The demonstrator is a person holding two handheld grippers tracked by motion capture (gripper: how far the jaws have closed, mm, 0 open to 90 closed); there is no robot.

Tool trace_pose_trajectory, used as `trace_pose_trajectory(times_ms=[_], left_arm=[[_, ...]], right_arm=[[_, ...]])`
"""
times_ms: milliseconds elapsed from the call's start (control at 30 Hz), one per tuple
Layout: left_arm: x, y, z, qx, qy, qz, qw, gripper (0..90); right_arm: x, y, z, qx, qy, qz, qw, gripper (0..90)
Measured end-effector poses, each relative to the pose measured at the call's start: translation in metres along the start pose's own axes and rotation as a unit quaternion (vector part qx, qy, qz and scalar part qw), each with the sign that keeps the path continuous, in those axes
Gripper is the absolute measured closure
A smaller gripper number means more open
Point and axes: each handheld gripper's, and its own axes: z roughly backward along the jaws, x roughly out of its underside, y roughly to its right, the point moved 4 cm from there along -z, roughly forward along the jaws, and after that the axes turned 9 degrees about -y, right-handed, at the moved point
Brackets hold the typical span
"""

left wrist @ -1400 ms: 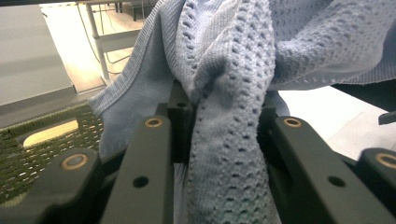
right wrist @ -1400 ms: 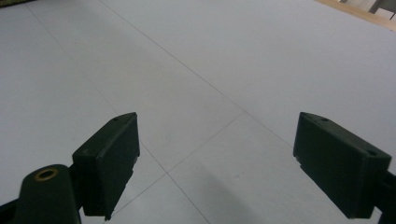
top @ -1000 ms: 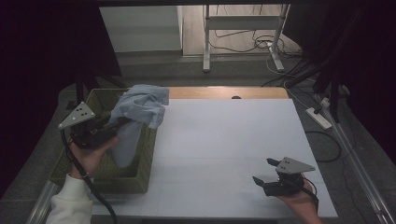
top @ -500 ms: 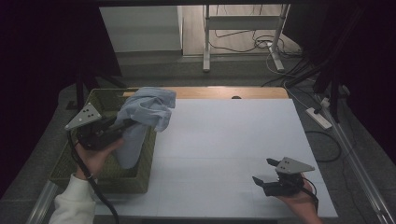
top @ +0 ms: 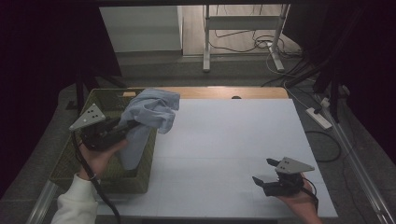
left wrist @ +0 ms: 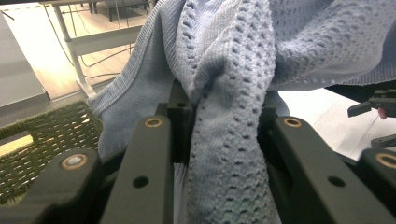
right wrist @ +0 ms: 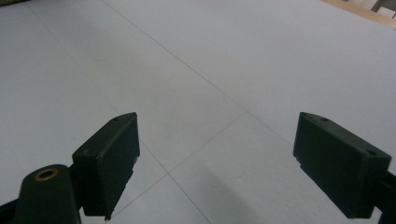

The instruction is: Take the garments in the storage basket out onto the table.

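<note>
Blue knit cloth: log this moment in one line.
left tongs: shut on blue knit cloth | cloth: lifted over basket | right tongs: open, empty, on table

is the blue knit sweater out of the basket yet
Partly: the left gripper holds the blue knit sweater bunched above the woven basket, its lower end hanging inside.

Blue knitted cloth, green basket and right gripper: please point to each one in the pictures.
blue knitted cloth point(top: 152, 109), high view, on its bunched top fold.
green basket point(top: 122, 185), high view, on its near woven wall.
right gripper point(top: 265, 171), high view, midway between its fingertips.
</note>
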Motion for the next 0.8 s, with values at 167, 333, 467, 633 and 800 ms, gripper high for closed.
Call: trace_pose_trajectory(times_ms=[167,333,467,633,800], left_arm=[[-0.001,0.003,-0.002,0.002,-0.001,-0.004,1.0000,70.0],[-0.001,0.006,-0.004,0.002,0.001,-0.006,1.0000,70.0],[-0.002,0.009,-0.007,0.005,0.001,-0.008,1.0000,70.0],[-0.003,0.015,-0.010,0.008,0.000,-0.014,0.9999,70.0],[-0.009,0.022,-0.008,0.012,0.008,-0.020,0.9997,70.0]], right_arm=[[0.000,0.000,0.000,0.000,0.000,0.001,1.0000,14.7],[0.000,0.000,0.000,0.001,-0.002,0.002,1.0000,14.6],[0.000,0.000,-0.001,-0.001,-0.002,0.001,1.0000,14.6],[0.000,0.000,-0.001,-0.001,-0.003,0.002,1.0000,14.7],[0.000,0.000,-0.001,0.000,-0.002,0.002,1.0000,14.7]])
